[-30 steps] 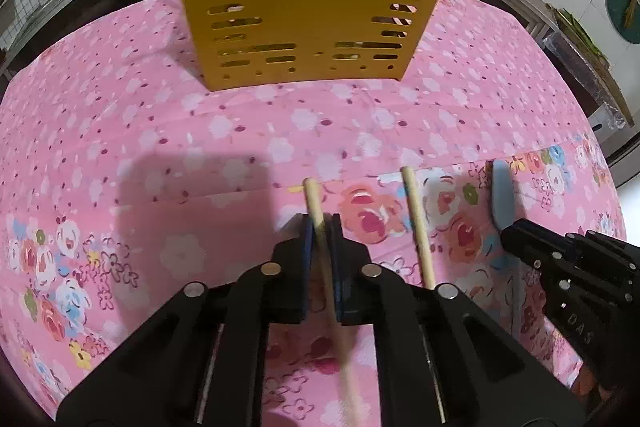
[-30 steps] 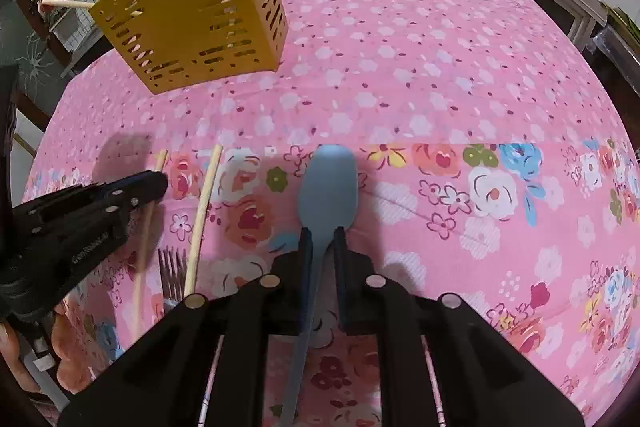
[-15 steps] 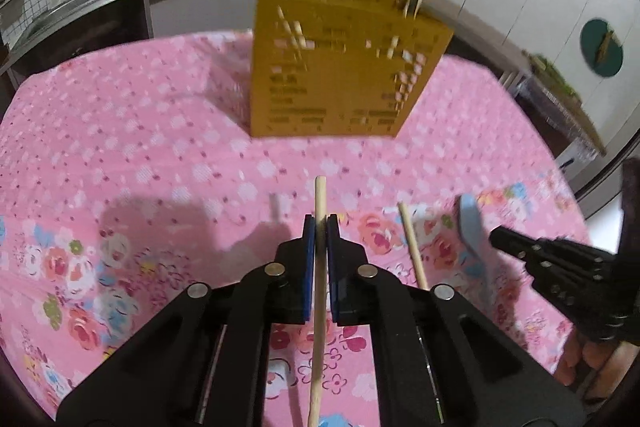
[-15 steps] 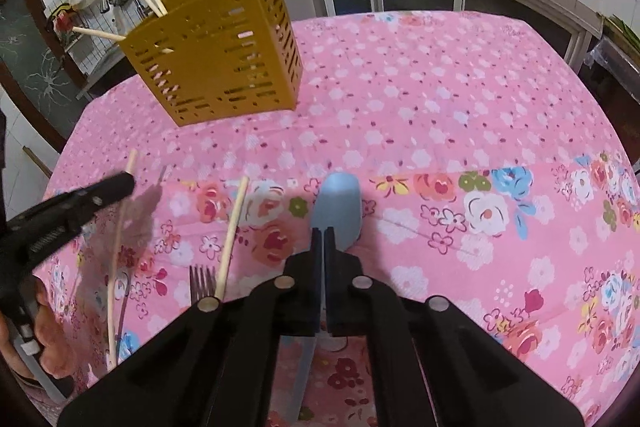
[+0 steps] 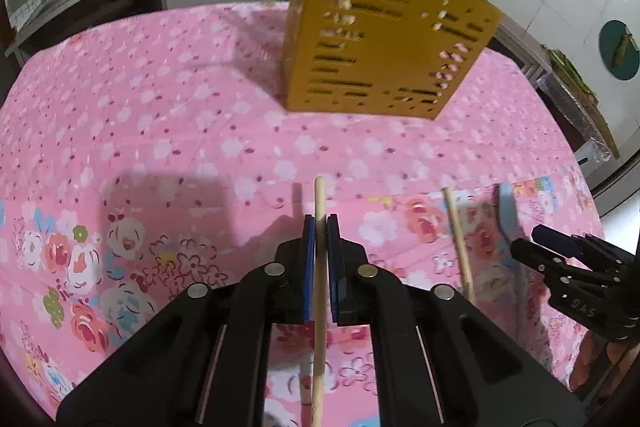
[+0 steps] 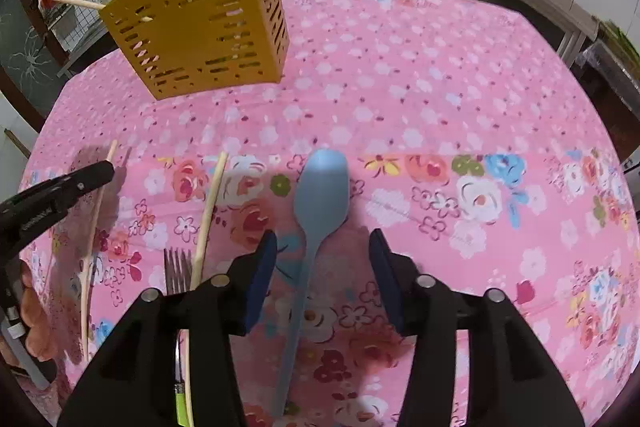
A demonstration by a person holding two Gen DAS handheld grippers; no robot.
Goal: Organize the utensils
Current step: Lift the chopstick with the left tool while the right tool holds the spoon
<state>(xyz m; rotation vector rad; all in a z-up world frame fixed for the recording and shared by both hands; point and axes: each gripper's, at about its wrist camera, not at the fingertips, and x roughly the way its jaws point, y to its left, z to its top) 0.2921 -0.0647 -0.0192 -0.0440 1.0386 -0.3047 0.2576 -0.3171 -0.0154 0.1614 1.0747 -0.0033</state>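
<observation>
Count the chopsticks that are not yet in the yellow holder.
2. One chopstick is clamped in the left gripper; the other chopstick lies on the tablecloth beside the fork. More may be hidden below the grippers.

Yellow holder [image 5: 384, 43] blurred, fork [image 6: 178, 269] handle hidden behind fingers

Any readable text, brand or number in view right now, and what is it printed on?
"DAS": white letters on the black body of the right tool, seen from the left wrist view; the marking may be cut off.
White lettering on the body of the left tool, seen from the right wrist view: too small and blurred to read.
Nothing else carries readable text.
</observation>
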